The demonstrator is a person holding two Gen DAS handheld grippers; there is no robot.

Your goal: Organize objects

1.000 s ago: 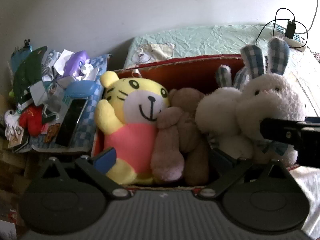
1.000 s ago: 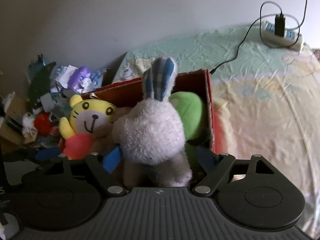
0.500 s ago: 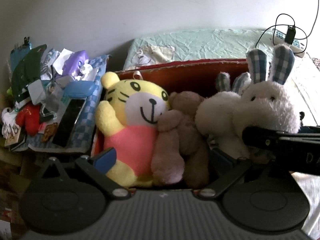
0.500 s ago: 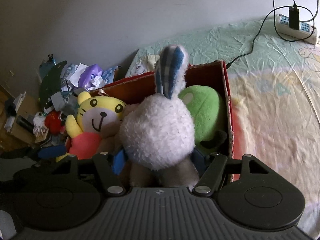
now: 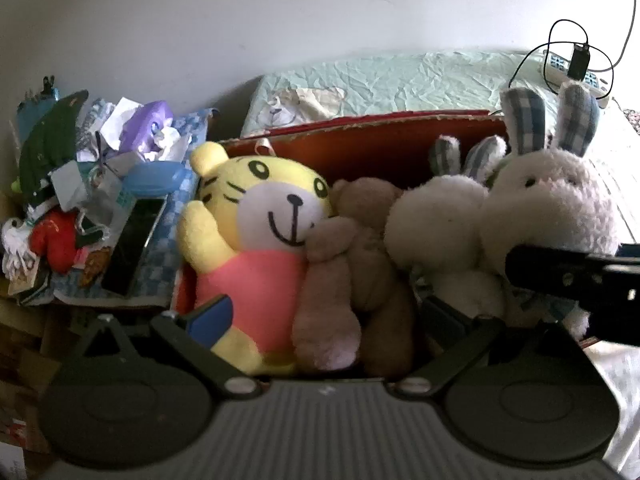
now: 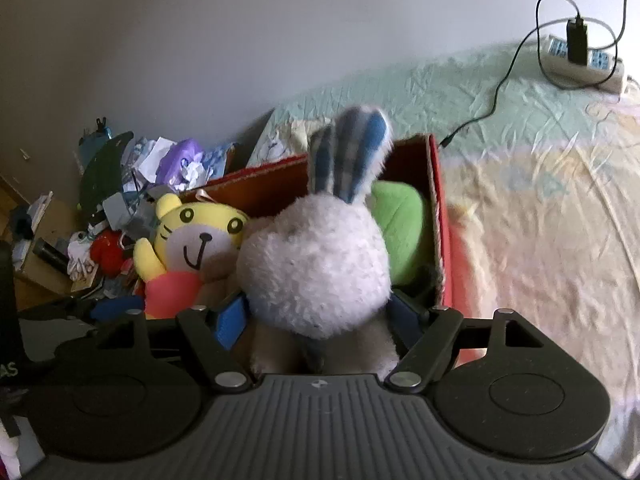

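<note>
A red cardboard box [image 5: 360, 148] on the bed holds several plush toys. A yellow tiger in a pink shirt [image 5: 260, 216] sits at its left, and a brown plush [image 5: 360, 240] leans on it. A small white bunny [image 5: 436, 216] is beside them. My left gripper [image 5: 324, 316] stands open in front of the tiger and the brown plush. My right gripper [image 6: 316, 316] is shut on a larger white bunny with checked ears [image 6: 316, 268] at the box's right end. A green plush [image 6: 400, 232] lies behind that bunny. The right gripper's black frame [image 5: 568, 276] crosses the large bunny [image 5: 552, 208].
A heap of clutter [image 5: 100, 200] with papers, a purple toy and a red toy lies left of the box. A pale bedsheet [image 6: 540, 220] spreads to the right. A power strip with a charger and cable [image 6: 580, 56] lies at the far right by the wall.
The right gripper with the large bunny shifted slightly left toward the box, then eased back. The bunny's ears are now blurred with motion. The left gripper has barely moved.
</note>
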